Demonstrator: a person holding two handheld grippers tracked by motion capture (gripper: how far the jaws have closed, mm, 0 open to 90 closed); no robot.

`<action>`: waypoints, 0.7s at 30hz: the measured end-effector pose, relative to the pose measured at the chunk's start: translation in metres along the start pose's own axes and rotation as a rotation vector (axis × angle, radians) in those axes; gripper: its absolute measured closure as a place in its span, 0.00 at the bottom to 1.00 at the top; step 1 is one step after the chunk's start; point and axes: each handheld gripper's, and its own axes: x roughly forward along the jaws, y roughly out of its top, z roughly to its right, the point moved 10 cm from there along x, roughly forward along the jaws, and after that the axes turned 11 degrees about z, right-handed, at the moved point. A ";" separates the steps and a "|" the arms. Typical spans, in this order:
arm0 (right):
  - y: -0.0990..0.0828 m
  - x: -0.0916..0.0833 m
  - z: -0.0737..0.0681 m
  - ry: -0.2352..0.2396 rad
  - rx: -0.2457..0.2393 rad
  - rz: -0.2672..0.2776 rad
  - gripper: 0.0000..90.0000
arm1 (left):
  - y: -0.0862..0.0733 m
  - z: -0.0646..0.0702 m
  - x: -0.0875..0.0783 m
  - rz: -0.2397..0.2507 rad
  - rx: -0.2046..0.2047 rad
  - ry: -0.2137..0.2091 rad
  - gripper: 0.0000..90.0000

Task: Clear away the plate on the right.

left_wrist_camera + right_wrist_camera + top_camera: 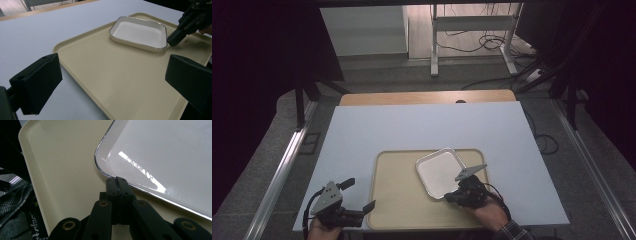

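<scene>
A white rectangular dish [439, 172] [138, 31] [162, 152] with a thin dark rim lies toward the back right of a beige tray [397, 200] [100, 65] [62, 165]. My right gripper [453, 196] [173, 42] [116, 180] reaches in from the near right. Its jaws are pressed together on the dish's near rim, close to a corner. My left gripper [357, 195] [112, 75] hovers at the tray's near left corner, its jaws wide apart with nothing between them.
The tray sits near the front edge of a white tabletop [412, 125]. A wooden board [427, 97] shows behind it. Metal rails [282, 170] run along both sides, and a desk frame [472, 35] with floor cables stands farther back.
</scene>
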 end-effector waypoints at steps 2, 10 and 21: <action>0.002 0.004 -0.002 0.008 -0.002 0.008 1.00 | 0.000 0.000 0.000 0.000 0.000 0.000 0.01; 0.007 0.016 -0.008 0.019 -0.017 0.015 0.99 | 0.000 0.000 0.000 -0.001 0.003 0.000 0.01; 0.012 0.016 -0.003 0.013 -0.008 0.037 0.99 | 0.000 0.001 0.000 -0.004 0.008 0.000 0.01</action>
